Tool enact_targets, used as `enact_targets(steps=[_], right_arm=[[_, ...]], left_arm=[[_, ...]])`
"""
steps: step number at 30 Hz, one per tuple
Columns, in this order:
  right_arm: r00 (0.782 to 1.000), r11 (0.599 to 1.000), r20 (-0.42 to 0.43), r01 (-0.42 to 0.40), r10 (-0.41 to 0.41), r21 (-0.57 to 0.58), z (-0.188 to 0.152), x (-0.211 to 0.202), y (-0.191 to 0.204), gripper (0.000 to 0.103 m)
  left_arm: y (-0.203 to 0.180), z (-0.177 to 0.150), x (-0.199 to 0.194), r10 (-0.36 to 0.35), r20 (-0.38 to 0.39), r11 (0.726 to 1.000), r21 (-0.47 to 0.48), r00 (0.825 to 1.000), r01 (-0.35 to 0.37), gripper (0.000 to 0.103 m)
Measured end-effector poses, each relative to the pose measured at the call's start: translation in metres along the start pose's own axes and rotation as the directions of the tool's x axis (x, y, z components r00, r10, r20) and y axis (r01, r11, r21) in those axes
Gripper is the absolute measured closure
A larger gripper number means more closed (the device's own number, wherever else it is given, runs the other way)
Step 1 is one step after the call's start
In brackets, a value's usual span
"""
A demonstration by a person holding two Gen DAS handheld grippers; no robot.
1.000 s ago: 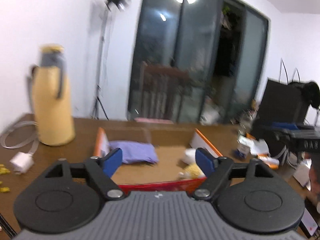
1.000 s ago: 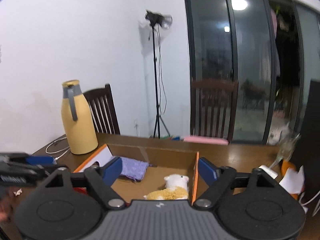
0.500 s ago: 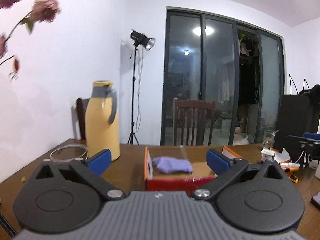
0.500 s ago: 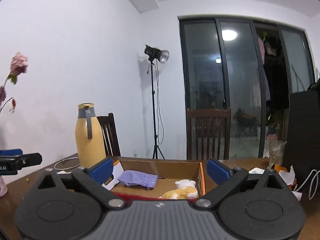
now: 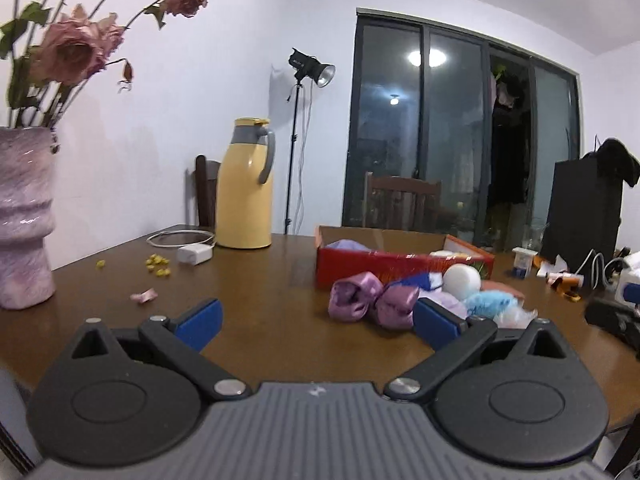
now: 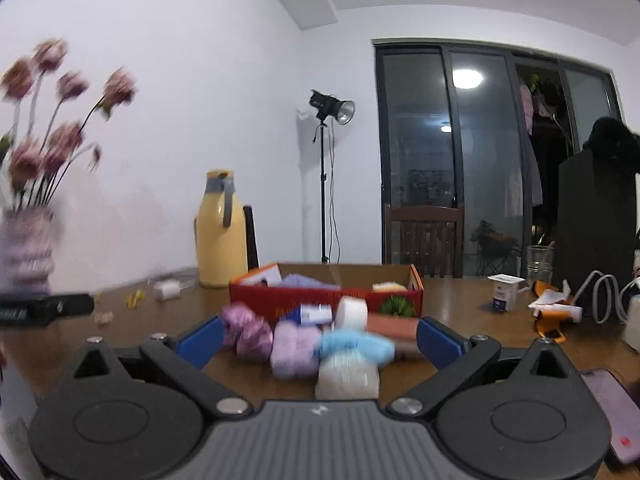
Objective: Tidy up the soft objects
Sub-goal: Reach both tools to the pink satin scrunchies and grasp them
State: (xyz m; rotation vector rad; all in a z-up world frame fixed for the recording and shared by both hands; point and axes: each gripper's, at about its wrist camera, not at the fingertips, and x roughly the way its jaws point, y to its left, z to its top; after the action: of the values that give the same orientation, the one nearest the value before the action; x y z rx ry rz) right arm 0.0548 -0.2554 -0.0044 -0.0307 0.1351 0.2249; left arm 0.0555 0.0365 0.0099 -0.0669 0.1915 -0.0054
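Observation:
A red cardboard box [image 5: 400,266] [image 6: 326,300] stands mid-table with a lilac cloth [image 5: 346,245] and a yellow-white plush [image 6: 390,287] inside. In front of it lies a pile of soft things: two shiny purple pouches [image 5: 354,296] [image 6: 246,330], a lilac bundle [image 6: 294,346], a white ball [image 5: 462,278], and a blue-and-white fluffy piece [image 5: 490,304] [image 6: 352,346]. My left gripper [image 5: 318,320] is open, low over the table, left of the pile and holding nothing. My right gripper [image 6: 320,342] is open too, facing the pile, which sits beyond its fingertips untouched.
A yellow thermos [image 5: 246,184], a white charger [image 5: 194,254] with its cable, and yellow crumbs lie at the back left. A purple vase [image 5: 24,220] of dried roses stands at the far left. A phone [image 6: 616,420], a glass [image 6: 540,260], a small carton and cables crowd the right side.
Both grippers have drawn back from above the box and sunk toward the table, jaws spreading wider. The pile in front of the box and the vase have come into view.

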Motion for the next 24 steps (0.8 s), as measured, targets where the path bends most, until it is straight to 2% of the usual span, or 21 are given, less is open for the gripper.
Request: enact_targets(steps=[3, 12, 14, 17, 18, 21, 24], right_arm=[[1.0, 1.0, -0.02, 0.003, -0.003, 0.026, -0.011, -0.013, 0.001, 0.0], [0.999, 0.998, -0.033, 0.015, -0.013, 0.062, -0.011, -0.009, -0.007, 0.001], [0.999, 0.997, -0.048, -0.011, 0.015, 0.079, -0.009, -0.001, -0.008, 0.005], [0.995, 0.995, -0.08, -0.055, 0.062, 0.088, -0.004, 0.019, -0.003, 0.018], [0.993, 0.994, -0.09, -0.068, 0.076, 0.083, -0.002, 0.027, 0.0, 0.026], [0.985, 0.99, -0.109, -0.124, 0.131, 0.073, 0.01, 0.061, 0.011, 0.042], [0.968, 0.98, -0.152, -0.195, 0.199, 0.043, 0.02, 0.105, 0.029, 0.047]], left_arm=[[-0.003, -0.004, -0.002, -0.042, -0.02, 0.999, 0.009, 0.999, 0.042, 0.0], [-0.015, 0.002, 0.006, -0.065, -0.016, 0.998, 0.012, 0.998, 0.065, 0.0], [-0.015, 0.0, 0.016, -0.06, -0.04, 0.998, 0.01, 0.997, 0.061, 0.0], [-0.012, 0.002, 0.035, -0.048, -0.07, 0.999, -0.004, 0.996, 0.048, 0.0], [-0.01, 0.005, 0.044, -0.049, -0.082, 0.999, -0.01, 0.995, 0.048, 0.0], [-0.006, 0.019, 0.075, -0.089, -0.092, 0.996, -0.04, 0.992, 0.085, 0.0], [-0.004, 0.031, 0.121, -0.122, -0.12, 0.992, -0.051, 0.985, 0.117, 0.0]])
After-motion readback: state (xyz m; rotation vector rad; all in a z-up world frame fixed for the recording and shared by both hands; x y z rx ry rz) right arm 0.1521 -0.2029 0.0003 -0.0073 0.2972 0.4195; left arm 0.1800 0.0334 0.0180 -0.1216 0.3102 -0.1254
